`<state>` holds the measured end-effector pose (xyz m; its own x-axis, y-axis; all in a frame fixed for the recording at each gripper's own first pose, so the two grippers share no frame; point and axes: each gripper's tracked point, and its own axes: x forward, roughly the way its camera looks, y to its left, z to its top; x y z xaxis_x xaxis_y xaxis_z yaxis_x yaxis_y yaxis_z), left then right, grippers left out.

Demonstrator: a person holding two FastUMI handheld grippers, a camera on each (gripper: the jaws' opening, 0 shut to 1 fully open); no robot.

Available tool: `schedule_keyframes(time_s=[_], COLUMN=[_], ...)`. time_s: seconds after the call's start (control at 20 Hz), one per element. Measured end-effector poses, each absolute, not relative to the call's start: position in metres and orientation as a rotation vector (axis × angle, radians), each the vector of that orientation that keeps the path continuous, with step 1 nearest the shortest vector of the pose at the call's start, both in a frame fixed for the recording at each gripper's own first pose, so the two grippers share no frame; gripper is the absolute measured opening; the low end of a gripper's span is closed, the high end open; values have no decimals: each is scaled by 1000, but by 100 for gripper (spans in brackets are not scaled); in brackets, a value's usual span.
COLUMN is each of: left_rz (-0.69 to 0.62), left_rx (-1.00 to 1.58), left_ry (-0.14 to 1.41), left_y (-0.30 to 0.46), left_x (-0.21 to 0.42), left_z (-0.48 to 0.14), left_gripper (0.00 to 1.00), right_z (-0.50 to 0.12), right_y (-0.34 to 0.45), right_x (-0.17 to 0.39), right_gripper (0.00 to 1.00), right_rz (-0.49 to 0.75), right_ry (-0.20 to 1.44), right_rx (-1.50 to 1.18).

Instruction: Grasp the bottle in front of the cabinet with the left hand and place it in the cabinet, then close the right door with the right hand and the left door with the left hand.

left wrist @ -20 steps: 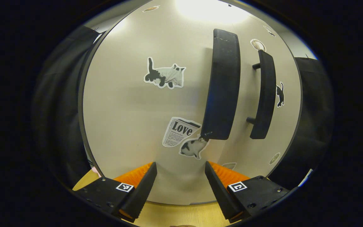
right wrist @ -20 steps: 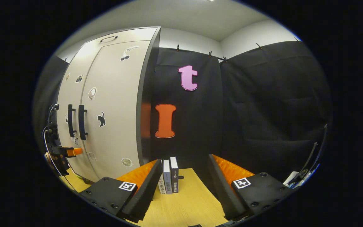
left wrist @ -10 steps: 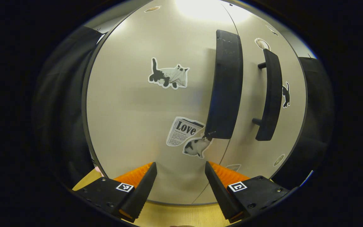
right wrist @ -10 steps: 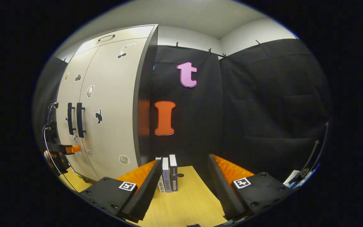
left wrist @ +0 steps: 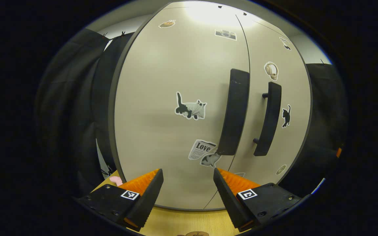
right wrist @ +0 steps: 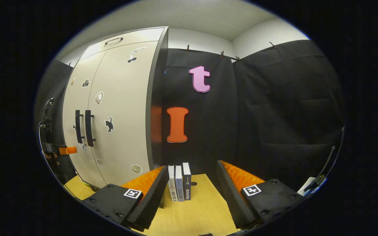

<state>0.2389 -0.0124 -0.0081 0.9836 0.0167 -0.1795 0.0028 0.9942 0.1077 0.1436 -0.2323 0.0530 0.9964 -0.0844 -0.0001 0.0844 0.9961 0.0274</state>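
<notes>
Both cabinet doors (left wrist: pixel 182 137) sit flush; closing step judged complete. Left gripper (left wrist: pixel 188 193) and right gripper (right wrist: pixel 192 193) gape wide, empty. Next: withdraw clear.

cabinet (left wrist: pixel 162 98): tall, beige, dark-edged, standing on the wooden top straight ahead of the left gripper
left door (left wrist: pixel 182 65): shut, stickers on it, black upright handle
right door (left wrist: pixel 274 137): shut, flush beside the left, matching black handle
</notes>
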Motion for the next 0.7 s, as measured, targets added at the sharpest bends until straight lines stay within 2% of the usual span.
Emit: schedule_keyframes(time_s=[0.7], left_rz=[67], left_rx=[131], left_ry=[13], left_y=[52], left_x=[79], left_z=[148], left_gripper=[93], right_z=[103], right_y=[-230], right_x=[119], right_gripper=[95], right_rz=[-84], right_ry=[-76], right_rx=[12])
